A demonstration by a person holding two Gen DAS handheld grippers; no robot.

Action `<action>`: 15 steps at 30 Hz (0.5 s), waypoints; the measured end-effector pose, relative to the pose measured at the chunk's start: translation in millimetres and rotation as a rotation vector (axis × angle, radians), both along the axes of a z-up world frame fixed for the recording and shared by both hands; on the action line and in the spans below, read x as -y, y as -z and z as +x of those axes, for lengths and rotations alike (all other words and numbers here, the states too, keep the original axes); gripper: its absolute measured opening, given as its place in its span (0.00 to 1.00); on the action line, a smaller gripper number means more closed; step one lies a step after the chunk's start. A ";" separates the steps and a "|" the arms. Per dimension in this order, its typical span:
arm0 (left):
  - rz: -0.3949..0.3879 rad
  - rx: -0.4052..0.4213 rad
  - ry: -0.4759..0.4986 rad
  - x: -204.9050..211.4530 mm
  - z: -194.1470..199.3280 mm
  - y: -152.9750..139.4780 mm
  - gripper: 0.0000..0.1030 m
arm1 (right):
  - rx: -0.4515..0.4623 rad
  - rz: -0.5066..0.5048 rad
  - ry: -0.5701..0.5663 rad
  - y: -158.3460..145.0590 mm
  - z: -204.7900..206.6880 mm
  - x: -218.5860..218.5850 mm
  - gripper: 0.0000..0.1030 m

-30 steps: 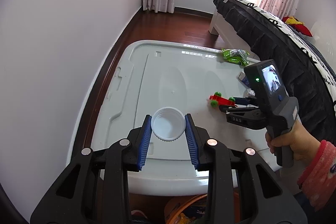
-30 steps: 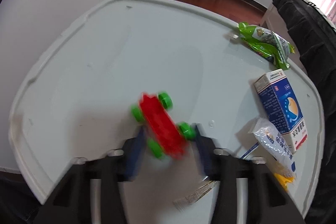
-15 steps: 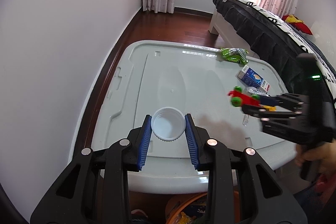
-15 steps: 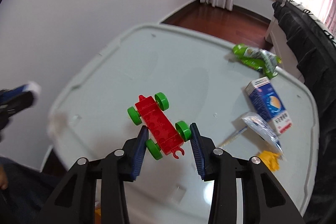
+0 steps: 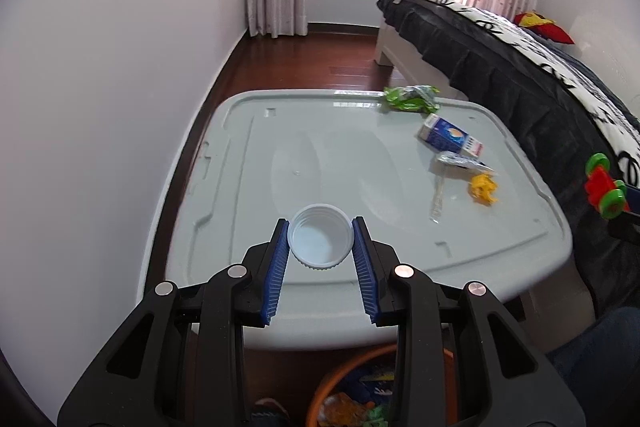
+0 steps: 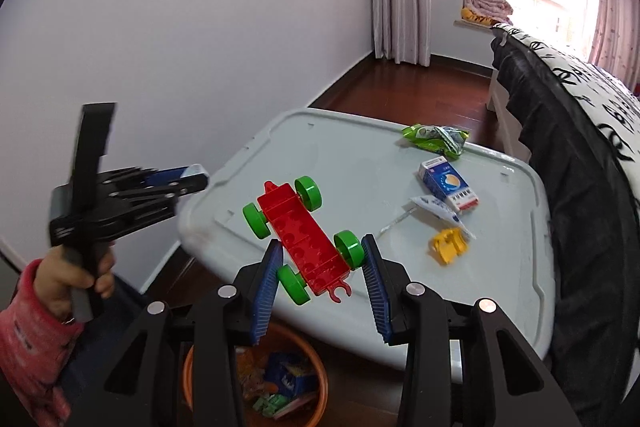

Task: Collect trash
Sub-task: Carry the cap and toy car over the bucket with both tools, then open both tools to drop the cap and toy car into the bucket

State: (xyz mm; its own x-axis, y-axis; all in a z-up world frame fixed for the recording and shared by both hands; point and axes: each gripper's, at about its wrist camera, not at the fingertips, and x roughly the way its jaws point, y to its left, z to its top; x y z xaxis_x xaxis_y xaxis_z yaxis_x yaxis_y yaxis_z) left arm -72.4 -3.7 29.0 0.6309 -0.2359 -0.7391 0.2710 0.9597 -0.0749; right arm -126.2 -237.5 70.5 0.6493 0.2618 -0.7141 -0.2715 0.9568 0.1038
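My left gripper (image 5: 321, 223) is shut on a white plastic cup (image 5: 320, 247), mouth up, held over the near edge of the grey bin lid (image 5: 280, 147). In the right wrist view my right gripper (image 6: 322, 241) is shut on a red toy car (image 6: 304, 239) with green wheels, held in the air in front of the lid's near edge. On the lid's right side lie a green snack bag (image 6: 436, 138), a blue-and-white carton (image 6: 448, 183), a clear wrapper (image 6: 436, 209) and a yellow piece (image 6: 448, 245). The left gripper (image 6: 192, 179) shows at the left, in a hand with a pink sleeve.
An orange basket (image 6: 320, 379) with several items in it stands on the floor below the lid's near edge, under both grippers. A bed with a dark cover (image 5: 500, 67) runs along the right of the bin. A white wall (image 5: 100, 107) is close on the left.
The right gripper has lifted the red toy car off the lid and drawn it back and up, to above the basket. The left gripper, still on the cup, has shifted slightly.
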 end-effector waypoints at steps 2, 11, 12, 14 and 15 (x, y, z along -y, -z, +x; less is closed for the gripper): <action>-0.008 -0.011 0.022 2.5 -15.8 -0.3 0.30 | 0.004 0.004 -0.003 -2.8 -13.6 2.2 0.39; 0.039 -0.112 0.136 19.5 -86.2 18.4 0.30 | -0.075 0.063 -0.025 25.6 -64.4 4.9 0.39; 0.047 -0.128 0.146 20.4 -92.8 23.3 0.30 | -0.084 0.066 -0.026 30.1 -67.6 3.6 0.39; 0.063 -0.158 0.154 23.1 -104.8 33.6 0.30 | -0.114 0.074 -0.028 42.7 -73.1 2.4 0.39; 0.069 -0.175 0.157 24.5 -109.8 39.7 0.30 | -0.132 0.078 -0.031 50.0 -75.6 1.3 0.39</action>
State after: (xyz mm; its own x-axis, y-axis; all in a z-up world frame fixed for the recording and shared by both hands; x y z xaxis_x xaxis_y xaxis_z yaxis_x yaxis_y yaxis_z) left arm -182.1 -28.2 -10.7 0.4517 -0.2662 -0.8515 0.4058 0.9113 -0.0696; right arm -201.7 -238.8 20.5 0.5418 0.3383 -0.7694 -0.2796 0.9358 0.2145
